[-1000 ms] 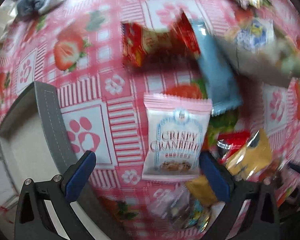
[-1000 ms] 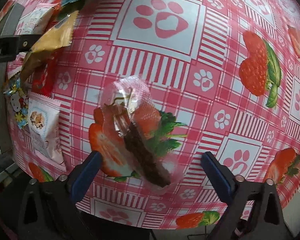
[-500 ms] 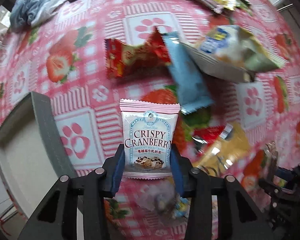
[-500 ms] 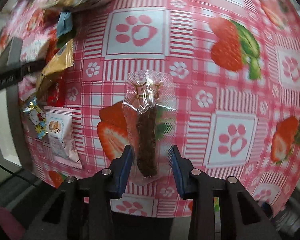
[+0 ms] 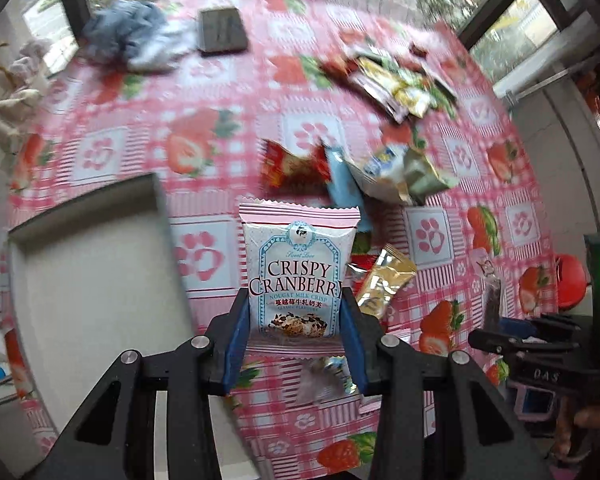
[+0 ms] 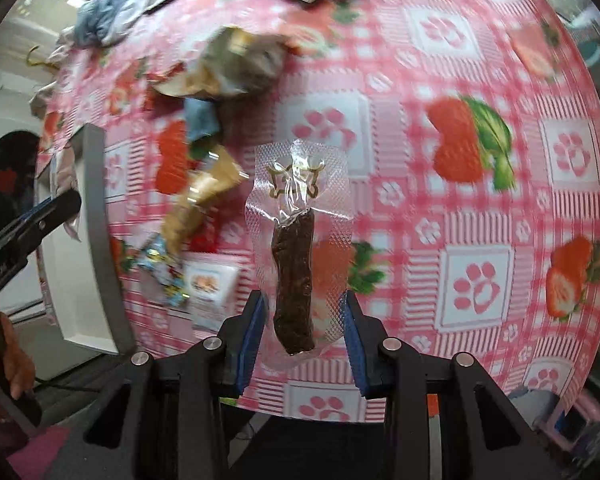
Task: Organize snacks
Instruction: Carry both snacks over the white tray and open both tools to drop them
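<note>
The left gripper (image 5: 294,334) pinches the lower end of a Crispy Cranberry nougat packet (image 5: 298,270) between its two blue pads (image 5: 236,338), so the packet stands upright in the left wrist view, lifted off the pink strawberry-and-paw tablecloth (image 5: 204,92). At about nine o'clock from the packet lies a shallow grey tray (image 5: 158,208) with a pale floor. At two o'clock from the packet a gold wrapper (image 5: 384,282) lies on the cloth, and at twelve o'clock sit a red wrapper (image 5: 294,168), a light blue packet (image 5: 342,186) and a crumpled silver bag (image 5: 404,174), touching one another. Farther off at one o'clock a loose heap of mixed snack packets (image 5: 396,80) rests near the table's far edge. A dark flat rectangle (image 5: 223,31) and a bundle of blue-grey cloth (image 5: 130,36) lie at eleven o'clock.

The right gripper (image 6: 304,336) clamps the bottom of a clear vacuum pouch holding a dark meat stick (image 6: 296,276); its blue pads (image 6: 254,332) press on the pouch's edges, and the pouch points up toward twelve o'clock, above the cloth. At nine o'clock in the right wrist view, the tray's grey rim (image 6: 100,216) runs along the table edge, with small candy wrappers (image 6: 162,272) between it and the pouch. The same pouch shows at three o'clock in the left wrist view.
</note>
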`<state>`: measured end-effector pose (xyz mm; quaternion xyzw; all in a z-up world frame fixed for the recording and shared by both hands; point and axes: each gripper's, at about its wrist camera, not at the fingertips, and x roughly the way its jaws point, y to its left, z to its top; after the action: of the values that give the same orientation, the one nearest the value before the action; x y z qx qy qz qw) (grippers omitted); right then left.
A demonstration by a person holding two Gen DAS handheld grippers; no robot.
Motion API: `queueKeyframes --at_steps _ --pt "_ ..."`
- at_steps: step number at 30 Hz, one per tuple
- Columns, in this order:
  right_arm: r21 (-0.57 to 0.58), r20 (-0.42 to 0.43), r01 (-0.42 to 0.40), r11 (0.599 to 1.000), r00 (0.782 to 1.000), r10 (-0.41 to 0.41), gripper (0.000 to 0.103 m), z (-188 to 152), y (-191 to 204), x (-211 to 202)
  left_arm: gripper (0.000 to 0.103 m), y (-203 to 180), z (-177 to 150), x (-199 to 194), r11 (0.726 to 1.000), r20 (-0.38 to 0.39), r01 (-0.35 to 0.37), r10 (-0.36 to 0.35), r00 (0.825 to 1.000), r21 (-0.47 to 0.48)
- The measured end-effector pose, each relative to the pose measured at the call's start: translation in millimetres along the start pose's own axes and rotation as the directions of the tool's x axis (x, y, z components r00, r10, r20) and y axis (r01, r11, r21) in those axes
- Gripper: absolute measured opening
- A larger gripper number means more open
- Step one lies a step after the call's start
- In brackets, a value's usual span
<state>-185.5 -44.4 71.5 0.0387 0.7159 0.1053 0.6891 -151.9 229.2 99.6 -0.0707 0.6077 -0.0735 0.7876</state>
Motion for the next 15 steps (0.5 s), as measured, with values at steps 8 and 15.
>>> queueKeyframes --at_steps 8,15 --pt "-0.153 -0.011 -0.017 0.988 1.0 0.016 0.04 37 77 -7 0.046 69 -27 -36 0.983 0.074 -0.027 0.041 0.996 -0.179" --pt "-0.279 -0.062 -0.056 0.959 0.997 0.04 0.04 54 147 14 0.046 125 -64 -45 0.957 0.05 -0.092 0.109 0.993 -0.274"
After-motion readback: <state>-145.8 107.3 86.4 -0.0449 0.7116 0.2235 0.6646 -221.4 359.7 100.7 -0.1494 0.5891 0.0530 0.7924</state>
